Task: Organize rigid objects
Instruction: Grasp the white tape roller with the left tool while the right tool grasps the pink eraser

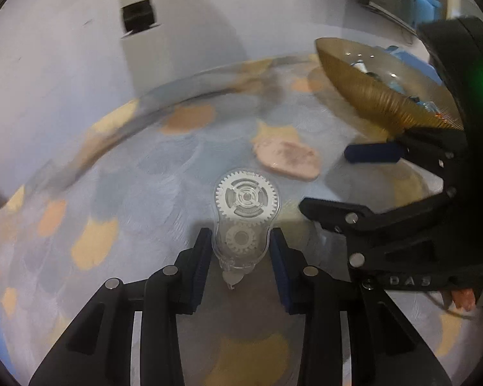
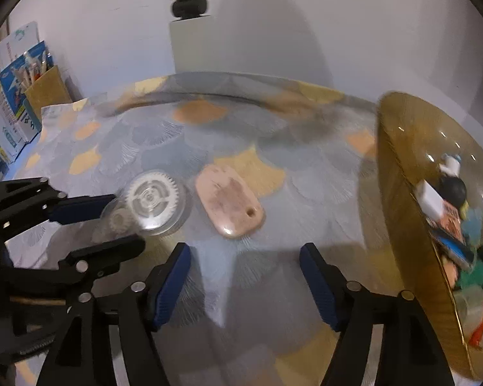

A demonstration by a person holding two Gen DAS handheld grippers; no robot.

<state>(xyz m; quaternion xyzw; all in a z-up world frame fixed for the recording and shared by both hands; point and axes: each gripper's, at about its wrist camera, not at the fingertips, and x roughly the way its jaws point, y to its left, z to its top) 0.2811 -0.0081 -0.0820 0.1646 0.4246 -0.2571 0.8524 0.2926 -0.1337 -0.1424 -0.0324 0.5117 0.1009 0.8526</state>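
Left tool straddles clear tape dispenser; right tool gapes.

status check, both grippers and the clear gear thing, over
Left gripper open, straddling clear gear case, not clamped. Right gripper open, empty, over tablecloth. Pink tag loose beside case; gold bowl already loaded, path clear.

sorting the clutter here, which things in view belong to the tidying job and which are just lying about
Job:
- clear tape dispenser with gears, between the left gripper's fingers
- pink flat tag
- gold bowl, already holding items

Lying about:
- books and boxes
- patterned tablecloth
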